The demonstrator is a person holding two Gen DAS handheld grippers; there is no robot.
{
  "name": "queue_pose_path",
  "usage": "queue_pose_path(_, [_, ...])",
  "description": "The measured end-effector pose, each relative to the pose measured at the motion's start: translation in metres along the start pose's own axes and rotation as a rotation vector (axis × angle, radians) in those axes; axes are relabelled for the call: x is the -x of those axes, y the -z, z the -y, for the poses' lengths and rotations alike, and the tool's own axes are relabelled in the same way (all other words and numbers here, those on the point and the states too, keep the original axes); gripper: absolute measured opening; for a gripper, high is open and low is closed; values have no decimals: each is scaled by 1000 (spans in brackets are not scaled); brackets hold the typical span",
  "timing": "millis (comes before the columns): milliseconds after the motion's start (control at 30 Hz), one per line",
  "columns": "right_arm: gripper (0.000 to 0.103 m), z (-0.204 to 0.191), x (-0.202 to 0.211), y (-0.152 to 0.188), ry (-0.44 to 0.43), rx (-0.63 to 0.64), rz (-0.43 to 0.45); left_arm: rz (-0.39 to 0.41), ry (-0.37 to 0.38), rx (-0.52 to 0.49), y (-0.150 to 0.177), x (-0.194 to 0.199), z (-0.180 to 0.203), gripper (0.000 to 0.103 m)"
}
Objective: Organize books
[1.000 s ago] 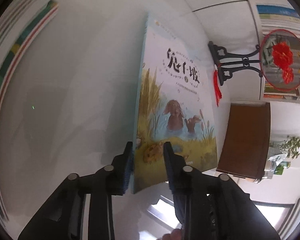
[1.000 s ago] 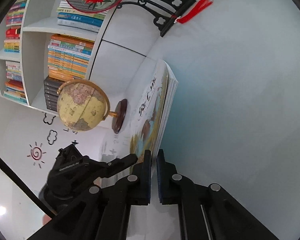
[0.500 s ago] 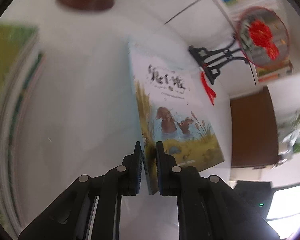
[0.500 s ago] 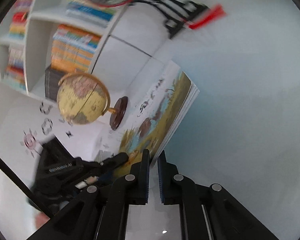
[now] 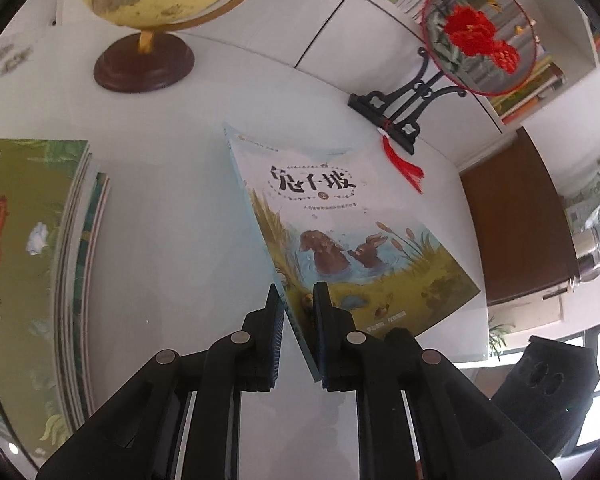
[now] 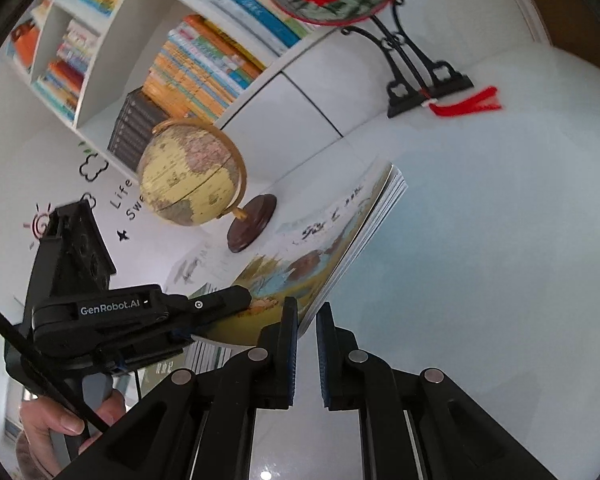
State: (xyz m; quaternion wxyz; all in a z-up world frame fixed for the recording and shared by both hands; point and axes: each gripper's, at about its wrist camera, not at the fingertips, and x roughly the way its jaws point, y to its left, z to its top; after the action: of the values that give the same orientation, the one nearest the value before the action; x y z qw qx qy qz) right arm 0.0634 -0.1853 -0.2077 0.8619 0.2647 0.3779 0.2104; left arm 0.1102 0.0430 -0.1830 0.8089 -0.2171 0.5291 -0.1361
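Here, in the left wrist view the left gripper (image 5: pixel 296 300) is clamped on the book (image 5: pixel 340 224) tilted above the bench (image 5: pixel 172 216), and in the right wrist view the right gripper (image 6: pixel 307 318) pinches its page edge, so the lift is under way and carrying it to the stack (image 5: pixel 32 260) likely follows.

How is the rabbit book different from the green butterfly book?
The rabbit book is tilted up, pinched along two edges by the left hand-held gripper and the right hand-held gripper; the butterfly book lies flat atop a stack. Rabbit cover: pale blue. Butterfly cover: green. Both are picture books.
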Motion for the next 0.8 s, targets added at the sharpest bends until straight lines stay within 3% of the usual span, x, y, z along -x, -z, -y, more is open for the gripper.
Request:
queue_pose_path(500, [8,-31,21,22,27,77,13,11,15,-28,21,24,-9,12])
queue_pose_path(800, [9,-78,35,7,9,145,58,82,4,-39,2,82,-5,12])
